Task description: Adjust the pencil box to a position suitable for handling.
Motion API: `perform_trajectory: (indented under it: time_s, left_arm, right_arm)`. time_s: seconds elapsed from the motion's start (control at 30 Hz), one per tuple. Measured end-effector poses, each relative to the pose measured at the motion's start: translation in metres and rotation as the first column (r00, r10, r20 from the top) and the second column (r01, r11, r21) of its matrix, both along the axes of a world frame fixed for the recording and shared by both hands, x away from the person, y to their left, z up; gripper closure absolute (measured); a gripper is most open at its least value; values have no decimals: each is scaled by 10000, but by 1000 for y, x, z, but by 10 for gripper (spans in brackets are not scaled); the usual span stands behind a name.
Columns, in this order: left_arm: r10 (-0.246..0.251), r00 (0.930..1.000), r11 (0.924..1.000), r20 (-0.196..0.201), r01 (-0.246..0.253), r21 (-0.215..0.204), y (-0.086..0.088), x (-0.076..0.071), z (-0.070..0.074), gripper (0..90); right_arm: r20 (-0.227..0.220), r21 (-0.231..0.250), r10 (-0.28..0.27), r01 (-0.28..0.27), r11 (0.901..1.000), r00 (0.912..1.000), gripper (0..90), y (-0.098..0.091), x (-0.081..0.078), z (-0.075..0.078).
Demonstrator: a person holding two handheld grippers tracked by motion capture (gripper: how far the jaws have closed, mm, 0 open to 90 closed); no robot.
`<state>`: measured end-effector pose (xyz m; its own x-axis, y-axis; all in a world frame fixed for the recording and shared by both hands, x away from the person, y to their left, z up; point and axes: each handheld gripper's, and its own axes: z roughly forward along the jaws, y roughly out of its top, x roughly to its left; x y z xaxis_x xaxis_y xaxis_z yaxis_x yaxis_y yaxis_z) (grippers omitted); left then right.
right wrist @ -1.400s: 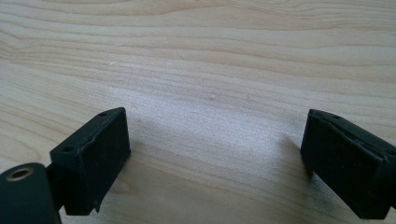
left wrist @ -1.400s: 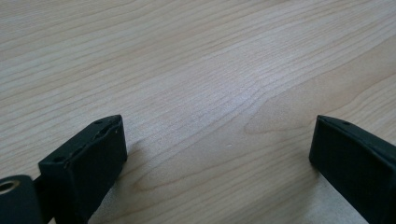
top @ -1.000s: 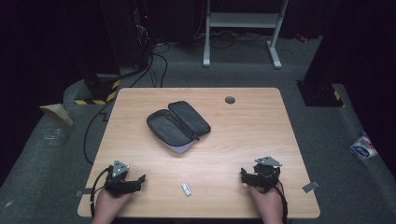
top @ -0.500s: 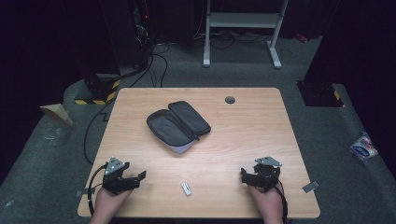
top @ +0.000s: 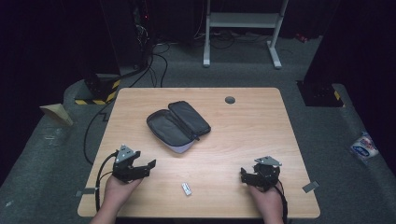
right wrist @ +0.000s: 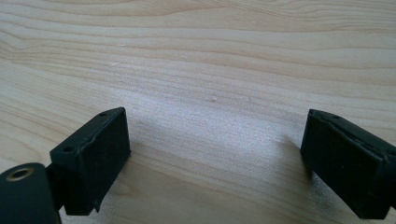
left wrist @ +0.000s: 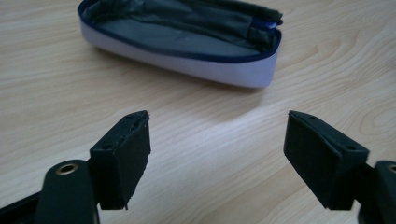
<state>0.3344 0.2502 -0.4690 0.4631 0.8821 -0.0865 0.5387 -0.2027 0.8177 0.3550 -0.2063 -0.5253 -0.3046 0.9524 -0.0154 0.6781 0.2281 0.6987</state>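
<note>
My left gripper (top: pixel 148 164) had its fingers (left wrist: pixel 122 158) spread wide w/ nothing between them, low over the bench (top: pixel 243 121) at its near-left corner, aimed at the pencil case (left wrist: pixel 187 42). Right gripper (top: pixel 244 174) was the same: fingers (right wrist: pixel 91 158) apart, nothing between them, just bare wood grain ahead, near the bench's near-right edge.

Out from there: a small white item (top: pixel 186 188), prob. an eraser or similar, lay on the bench between my two hands, closer to the near edge, apart from both grippers. The case (top: pixel 177 126) sat further back, around mid-bench, a bit left of centre, unzipped & lying open w/ the grey lining up; from what I could see, nothing in it.

Progress, as I judged it: barely begun. Case was open, but the white item wasn't picked up, so the grab & the drop into the case were both left.

Writing: none legible on case or item. A white packet (top: pixel 363 145) on the floor at right had a blue mark, too small to read.
</note>
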Motion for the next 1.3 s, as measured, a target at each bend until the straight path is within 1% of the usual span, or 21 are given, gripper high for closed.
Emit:
perform_trajectory:
  time_s: [0.03,0.07,0.1,0.13,0.17,0.23,0.3,0.4,0.43,0.5,0.6,0.7,0.73,0.77,0.83,0.87,0.9,0.97,1.13,1.23,1.3]
  left_arm:
    - [0,10000,10000,0,0,0,0,0,0,243]
    - [-70,10000,10000,47,70,23,-5,4,3,245]
    - [-100,9999,9999,-9,100,-20,-8,6,4,248]
    - [-100,9999,9999,-9,100,-20,-8,6,4,254]
    - [-192,9998,9998,-3,192,21,-13,11,6,259]
    - [-264,9997,9997,15,264,6,-16,12,6,265]
    - [-406,9992,9991,69,405,144,-24,18,9,277]
    - [-445,9990,9989,108,443,158,-30,22,11,288]
    - [-506,9987,9986,104,505,153,-34,26,13,289]
    - [-575,9983,9981,108,573,224,-35,28,14,293]
    - [-652,9978,9975,114,648,279,-41,34,15,297]
    - [-751,9970,9963,162,743,424,-46,42,18,298]
    - [-751,9970,9963,162,743,424,-46,42,18,300]
    - [-801,9967,9964,148,797,302,-49,45,18,301]
    - [-934,9956,9948,101,929,421,-53,50,17,300]
    - [-934,9956,9948,101,929,421,-53,50,17,301]
    - [-992,9950,9935,96,985,566,-55,53,16,301]
    - [-1071,9943,9921,14,1067,656,-60,58,16,301]
    - [-1153,9932,9917,-165,1161,551,-70,70,14,328]
    - [-1326,9910,9885,-209,1337,705,-79,76,11,351]
    - [-1343,9906,9879,-273,1360,748,-82,76,9,355]
  right_arm:
    - [0,-1,1,-1,10000,10000,79,0,0,0]
    - [-13,32,-47,47,10000,10000,80,0,0,0]
    - [-29,37,-39,39,10000,10000,80,0,0,0]
    - [-13,33,-44,44,10000,10000,80,0,0,0]
    - [-9,36,-44,44,10000,10000,80,0,0,0]
    - [-11,37,-46,46,10000,10000,80,0,0,0]
    - [-11,38,-44,44,10000,10000,80,0,0,0]
    - [-24,37,-35,35,10000,10000,80,0,0,0]
    - [-11,38,-45,45,10000,10000,80,0,0,0]
    - [-11,38,-45,45,10000,10000,80,0,0,0]
    - [-9,38,-44,44,10000,10000,80,0,0,0]
    - [-28,38,-33,33,10000,10000,80,0,0,0]
    - [-26,40,-35,35,10000,10000,80,0,0,0]
    - [-30,37,-32,32,10000,10000,80,0,0,0]
    - [-13,26,-16,16,10000,10000,80,0,0,0]
    - [-13,26,-16,16,10000,10000,80,0,0,0]
    - [5,24,-19,19,10000,10000,80,0,0,0]
    - [-14,24,-6,6,10000,10000,80,0,0,0]
    - [2,23,-10,10,10000,10000,80,0,0,0]
    - [-12,23,0,0,10000,10000,80,0,0,0]
    - [-13,23,1,-1,10000,10000,81,0,0,0]
